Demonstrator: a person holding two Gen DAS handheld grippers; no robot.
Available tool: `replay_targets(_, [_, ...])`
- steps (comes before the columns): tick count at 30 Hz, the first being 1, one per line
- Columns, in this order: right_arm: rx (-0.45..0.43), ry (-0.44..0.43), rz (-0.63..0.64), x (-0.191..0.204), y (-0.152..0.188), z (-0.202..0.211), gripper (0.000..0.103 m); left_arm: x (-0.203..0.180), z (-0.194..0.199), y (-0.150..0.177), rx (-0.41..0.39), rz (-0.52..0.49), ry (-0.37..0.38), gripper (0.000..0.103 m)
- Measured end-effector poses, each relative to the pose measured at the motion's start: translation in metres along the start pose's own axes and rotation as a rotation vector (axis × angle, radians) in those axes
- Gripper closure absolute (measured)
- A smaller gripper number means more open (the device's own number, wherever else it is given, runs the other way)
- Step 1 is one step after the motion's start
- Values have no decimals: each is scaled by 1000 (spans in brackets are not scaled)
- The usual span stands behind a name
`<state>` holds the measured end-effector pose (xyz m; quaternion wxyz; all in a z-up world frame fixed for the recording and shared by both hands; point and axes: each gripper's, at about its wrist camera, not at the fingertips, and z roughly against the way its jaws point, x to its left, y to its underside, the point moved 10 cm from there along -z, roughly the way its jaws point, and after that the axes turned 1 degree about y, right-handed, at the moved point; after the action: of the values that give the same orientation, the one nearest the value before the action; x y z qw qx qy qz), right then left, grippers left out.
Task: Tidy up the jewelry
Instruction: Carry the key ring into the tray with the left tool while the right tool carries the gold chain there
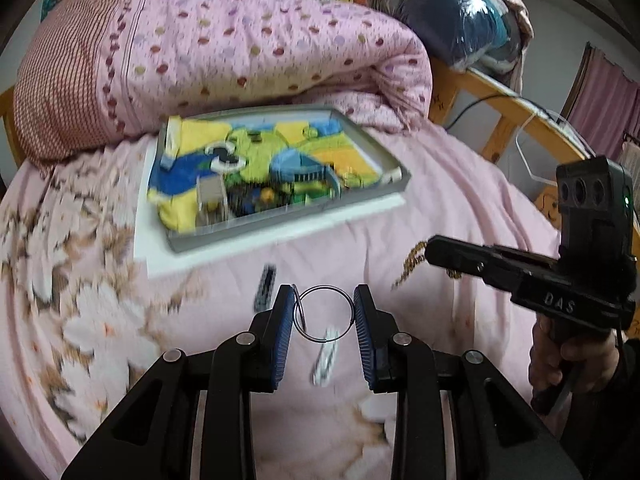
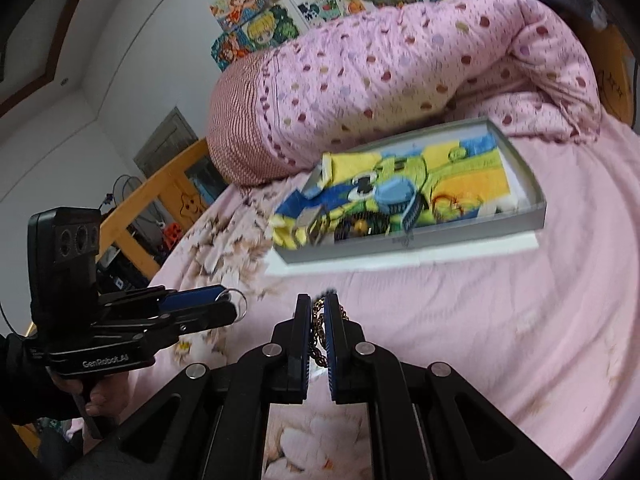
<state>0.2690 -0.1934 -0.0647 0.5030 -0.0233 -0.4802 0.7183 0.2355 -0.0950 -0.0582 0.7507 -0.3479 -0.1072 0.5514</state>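
On the left, a rolled pink quilt (image 1: pixel 224 48) lies along the back of the bed (image 1: pixel 460 208), its checked end toward the wooden rail. In front of it a grey tray (image 1: pixel 394 190) sits on a white board (image 1: pixel 168 256); a bright yellow, blue and green cloth (image 1: pixel 188 136) lines the tray, and small jewelry pieces lie blurred on it. On the pink sheet just before the board lies a small dark clip (image 1: pixel 266 286), and nearer the camera a white clip (image 1: pixel 325 354).

The left gripper (image 1: pixel 325 308) is above the sheet, its blue pads pinching a silver ring (image 1: pixel 326 312) across its width; a second ring hangs linked at the left pad.

To the right, the right gripper (image 2: pixel 319 320) has its jaws pressed nearly together on a gold chain (image 2: pixel 318 334), which hangs down between the pads. A hand (image 1: pixel 572 360) holds its grip, well right of the tray.
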Motion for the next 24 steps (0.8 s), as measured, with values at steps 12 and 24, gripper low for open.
replay_targets(12, [-126, 52, -2, -52, -112, -17, 96, 21, -57, -92, -66, -48, -37, 77])
replay_targets(24, [-86, 177, -114, -135, -131, -68, 96, 62, -140, -120, -80, 82, -92, 77])
